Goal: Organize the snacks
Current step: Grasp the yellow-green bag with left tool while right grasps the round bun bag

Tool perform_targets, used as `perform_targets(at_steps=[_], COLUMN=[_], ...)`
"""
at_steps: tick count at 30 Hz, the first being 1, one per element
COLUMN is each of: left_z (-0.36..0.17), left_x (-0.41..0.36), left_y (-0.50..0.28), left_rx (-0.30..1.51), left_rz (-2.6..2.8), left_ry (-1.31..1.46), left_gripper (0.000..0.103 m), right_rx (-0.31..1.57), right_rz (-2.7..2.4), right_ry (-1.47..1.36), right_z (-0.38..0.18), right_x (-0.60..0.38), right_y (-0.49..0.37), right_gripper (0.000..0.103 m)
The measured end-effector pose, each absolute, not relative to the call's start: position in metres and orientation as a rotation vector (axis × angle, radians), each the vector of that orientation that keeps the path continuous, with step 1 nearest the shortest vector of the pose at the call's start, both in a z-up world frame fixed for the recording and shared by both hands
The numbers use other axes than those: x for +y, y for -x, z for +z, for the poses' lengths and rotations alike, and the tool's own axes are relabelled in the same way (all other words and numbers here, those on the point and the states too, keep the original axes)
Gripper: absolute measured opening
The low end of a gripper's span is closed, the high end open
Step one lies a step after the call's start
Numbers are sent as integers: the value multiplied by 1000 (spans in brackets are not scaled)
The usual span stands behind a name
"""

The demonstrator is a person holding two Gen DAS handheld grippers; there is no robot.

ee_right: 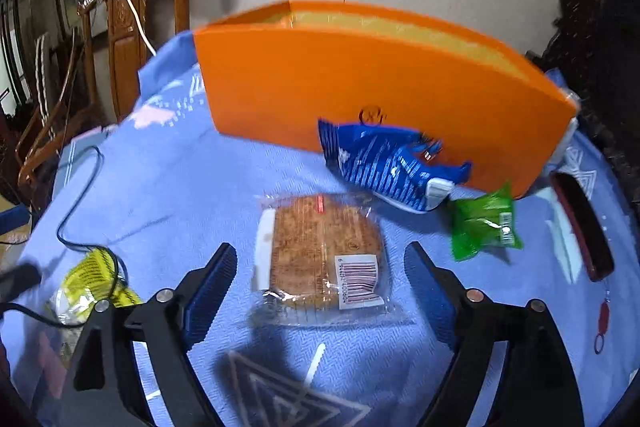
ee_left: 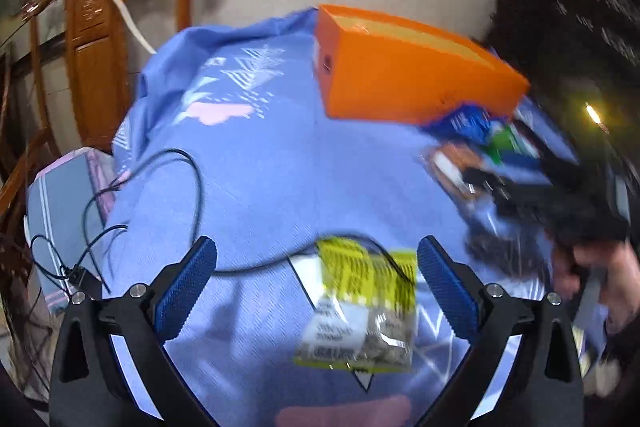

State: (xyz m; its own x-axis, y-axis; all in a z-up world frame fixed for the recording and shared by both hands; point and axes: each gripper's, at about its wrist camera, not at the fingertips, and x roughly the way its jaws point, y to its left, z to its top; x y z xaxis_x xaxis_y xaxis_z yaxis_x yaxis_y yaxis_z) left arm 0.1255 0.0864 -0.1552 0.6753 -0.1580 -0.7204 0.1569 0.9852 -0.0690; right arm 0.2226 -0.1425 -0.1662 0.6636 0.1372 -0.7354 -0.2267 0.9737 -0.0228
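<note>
Only readable print is a barcode starting 6 94 on the clear-wrapped round cake (ee_right: 320, 255), which lies on the blue cloth (ee_right: 192, 183) between the wide-open, empty right gripper (ee_right: 320, 291) fingers; the left gripper (ee_left: 318, 281), also spread, hangs over the blurry yellow packet (ee_left: 360, 303), orange box (ee_right: 360, 87) behind

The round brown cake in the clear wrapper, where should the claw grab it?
Across its two side edges, coming down from above. The cake lies flat on the blue cloth, centered between the open right claw; its wrapper's end seals look too floppy.
</note>
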Motion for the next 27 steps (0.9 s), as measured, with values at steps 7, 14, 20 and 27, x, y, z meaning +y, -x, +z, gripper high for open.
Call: perform_targets(at_steps=[7,14,20,27], left_z=[-188,-203,-208,-206], left_x=[62,48,41,36], left_y=[-121,-125,-128,-125], left_rx=[876,913,935,920], left_rz=[-218,-275,-266,-278], left_ry=[-110,-130,-153,-171], left_gripper=[99,98,93,82], right_rx=[874,849,852,886], right_rz=[230,229,228,245], right_ry=[95,92,92,137], right_z=[-181,-183,-183,-187], right_x=[-140,-139,-142,-133], right_y=[-242,-237,-235,-237], right_gripper=[78,78,77,81])
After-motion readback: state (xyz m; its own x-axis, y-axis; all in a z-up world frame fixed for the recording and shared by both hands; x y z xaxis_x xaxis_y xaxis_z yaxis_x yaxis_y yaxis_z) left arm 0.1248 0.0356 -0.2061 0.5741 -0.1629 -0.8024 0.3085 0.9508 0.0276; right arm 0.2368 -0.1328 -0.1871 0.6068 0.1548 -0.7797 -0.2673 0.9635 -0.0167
